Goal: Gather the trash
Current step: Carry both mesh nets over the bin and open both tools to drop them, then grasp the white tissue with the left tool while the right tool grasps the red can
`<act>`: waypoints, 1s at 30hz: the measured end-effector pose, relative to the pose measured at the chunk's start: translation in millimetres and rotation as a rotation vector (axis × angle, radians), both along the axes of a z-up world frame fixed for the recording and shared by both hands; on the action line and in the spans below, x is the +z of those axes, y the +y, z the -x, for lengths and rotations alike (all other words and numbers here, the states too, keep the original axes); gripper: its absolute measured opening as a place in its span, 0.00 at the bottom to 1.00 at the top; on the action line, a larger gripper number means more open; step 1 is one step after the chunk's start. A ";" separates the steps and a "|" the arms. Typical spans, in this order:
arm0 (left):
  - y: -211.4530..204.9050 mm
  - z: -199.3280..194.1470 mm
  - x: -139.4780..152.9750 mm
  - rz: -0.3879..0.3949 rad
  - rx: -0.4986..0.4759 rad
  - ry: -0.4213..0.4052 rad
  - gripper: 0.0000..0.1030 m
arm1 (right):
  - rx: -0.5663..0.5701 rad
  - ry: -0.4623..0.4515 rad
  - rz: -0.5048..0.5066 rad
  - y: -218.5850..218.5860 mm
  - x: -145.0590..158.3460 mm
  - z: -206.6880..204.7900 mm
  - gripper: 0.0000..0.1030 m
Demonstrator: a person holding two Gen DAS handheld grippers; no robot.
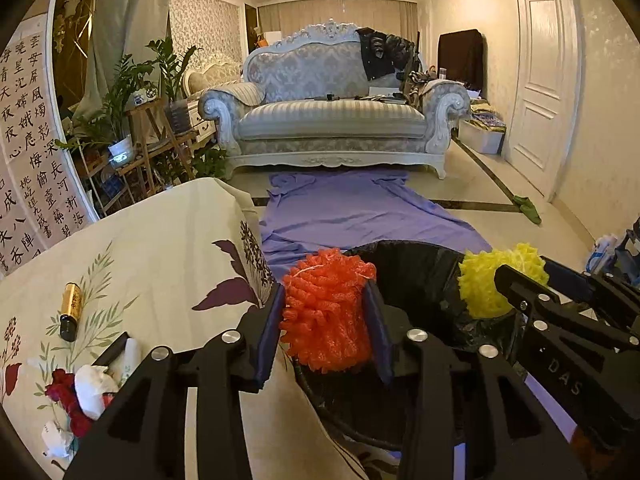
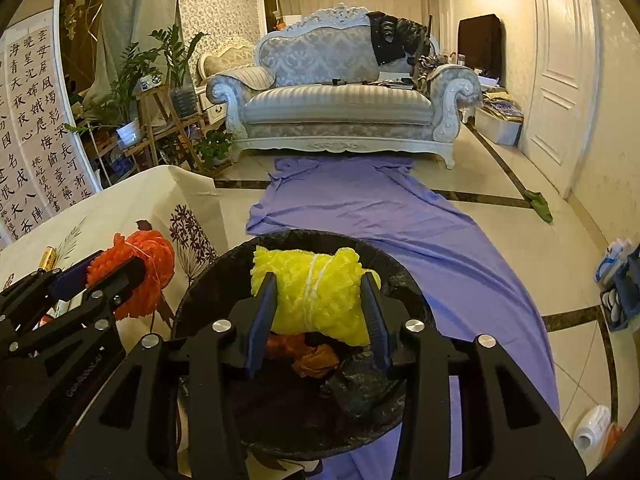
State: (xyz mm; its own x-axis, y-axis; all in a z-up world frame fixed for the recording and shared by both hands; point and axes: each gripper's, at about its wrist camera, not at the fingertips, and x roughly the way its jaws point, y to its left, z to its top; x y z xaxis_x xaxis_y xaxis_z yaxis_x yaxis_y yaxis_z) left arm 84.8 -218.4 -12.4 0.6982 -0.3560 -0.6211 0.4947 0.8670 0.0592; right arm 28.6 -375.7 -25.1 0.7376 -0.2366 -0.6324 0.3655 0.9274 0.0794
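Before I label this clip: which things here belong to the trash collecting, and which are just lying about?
Job:
- orange mesh ball, in left gripper
- yellow mesh ball, in right gripper
- black-lined bin

Lying about:
- sofa
- purple sheet
- plants
- gold bottle

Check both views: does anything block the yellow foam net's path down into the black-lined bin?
Nothing visible does. The yellow foam net, between the right tongs, sits directly above the open bin; below it lie only crumpled orange scraps already inside.

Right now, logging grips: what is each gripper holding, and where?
Left gripper holds the orange foam net by its sides; right gripper holds the yellow foam net by its ends.
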 end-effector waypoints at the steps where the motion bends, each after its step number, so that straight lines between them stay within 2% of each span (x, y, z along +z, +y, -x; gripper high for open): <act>1: -0.8 -1.3 -0.7 -0.004 -0.002 0.003 0.43 | -0.003 0.000 0.000 -1.0 -0.3 -0.2 0.44; 5: 3.0 -3.1 -1.8 0.007 0.008 0.013 0.67 | -0.022 -0.001 0.007 -3.5 -0.2 2.6 0.46; 9: 7.7 -4.7 0.2 0.027 0.029 0.018 0.73 | -0.034 -0.005 0.006 -4.6 1.3 4.5 0.48; 21: 21.6 0.6 9.1 0.029 0.037 0.002 0.75 | -0.040 -0.008 0.011 -2.4 6.6 11.9 0.50; 30: 64.7 15.8 22.7 0.019 0.088 -0.021 0.75 | 0.022 -0.019 -0.004 29.9 14.5 18.2 0.50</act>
State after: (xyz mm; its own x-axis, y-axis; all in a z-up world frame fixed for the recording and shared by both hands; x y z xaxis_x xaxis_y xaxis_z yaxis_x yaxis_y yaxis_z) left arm 69.0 -153.7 10.2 0.7399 -0.3045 -0.5998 0.4157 0.9080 0.0519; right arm 10.4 -345.8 -10.7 0.7546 -0.2175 -0.6191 0.3430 0.9351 0.0895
